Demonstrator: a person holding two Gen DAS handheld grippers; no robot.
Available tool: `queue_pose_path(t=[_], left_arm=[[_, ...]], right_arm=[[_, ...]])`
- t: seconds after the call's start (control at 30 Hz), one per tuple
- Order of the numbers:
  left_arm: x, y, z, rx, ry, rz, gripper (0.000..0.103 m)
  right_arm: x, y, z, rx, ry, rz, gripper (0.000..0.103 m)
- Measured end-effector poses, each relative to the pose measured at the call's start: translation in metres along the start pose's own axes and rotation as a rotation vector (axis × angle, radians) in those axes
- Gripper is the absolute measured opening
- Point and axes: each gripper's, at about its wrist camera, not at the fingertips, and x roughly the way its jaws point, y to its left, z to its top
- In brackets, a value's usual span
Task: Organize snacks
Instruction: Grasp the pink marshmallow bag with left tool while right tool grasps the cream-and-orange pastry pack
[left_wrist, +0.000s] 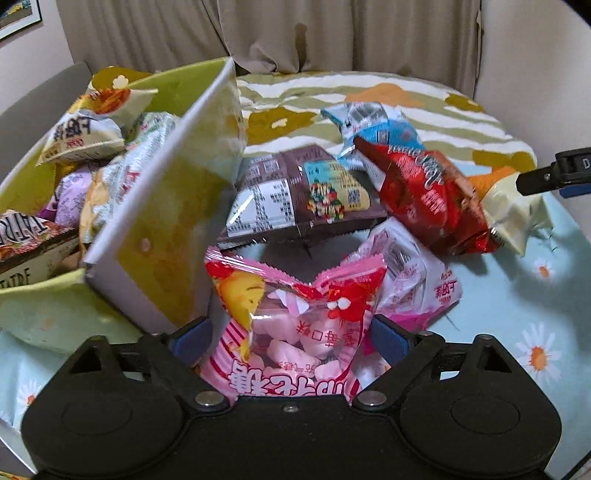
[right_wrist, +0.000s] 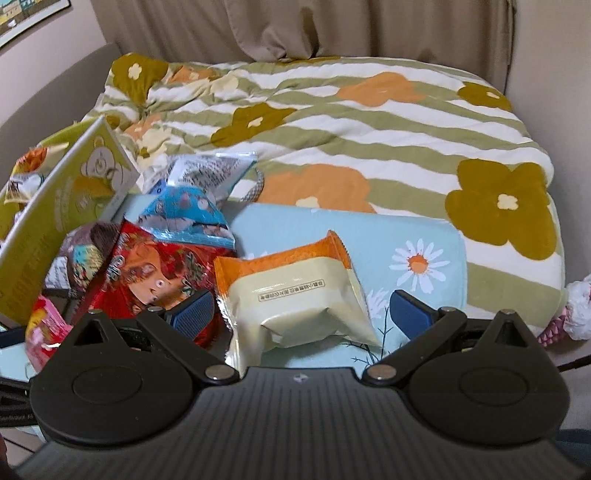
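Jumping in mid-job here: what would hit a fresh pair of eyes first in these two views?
First, the pink marshmallow bag filling the gap between the open left tongs, beside the green box already stuffed with snacks. In the right view, an orange and cream packet lies on the blue daisy cloth between the open right tongs. A red bag tops the loose pile between them.

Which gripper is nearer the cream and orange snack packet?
Right. The right gripper straddles the cream and orange packet; the left gripper is further off, around the pink marshmallow bag.
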Motion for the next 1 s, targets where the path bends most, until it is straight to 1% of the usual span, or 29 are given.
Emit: queue_pose_path(t=[0.13, 0.23, 0.33, 0.6, 0.8, 1.0], left_arm=[[0.003, 0.000, -0.001, 0.012, 0.014, 0.002, 0.086], [0.005, 0.001, -0.002, 0.016, 0.031, 0.002, 0.076], [0.005, 0.002, -0.003, 0.029, 0.041, 0.001, 0.072], [0.001, 0.005, -0.003, 0.013, 0.064, -0.016, 0.070], [-0.007, 0.007, -0.004, -0.006, 0.064, -0.029, 0.070], [-0.014, 0.008, -0.003, -0.002, 0.057, -0.033, 0.070]], right_arm=[[0.010, 0.000, 0.000, -0.042, 0.015, 0.007, 0.103], [0.019, 0.001, -0.001, -0.072, 0.030, 0.011, 0.103], [0.028, 0.002, -0.001, -0.088, 0.047, 0.018, 0.103], [0.043, 0.007, 0.000, -0.106, 0.067, 0.024, 0.103], [0.051, 0.012, 0.000, -0.128, 0.070, 0.018, 0.103], [0.053, 0.013, 0.001, -0.129, 0.068, 0.018, 0.103]])
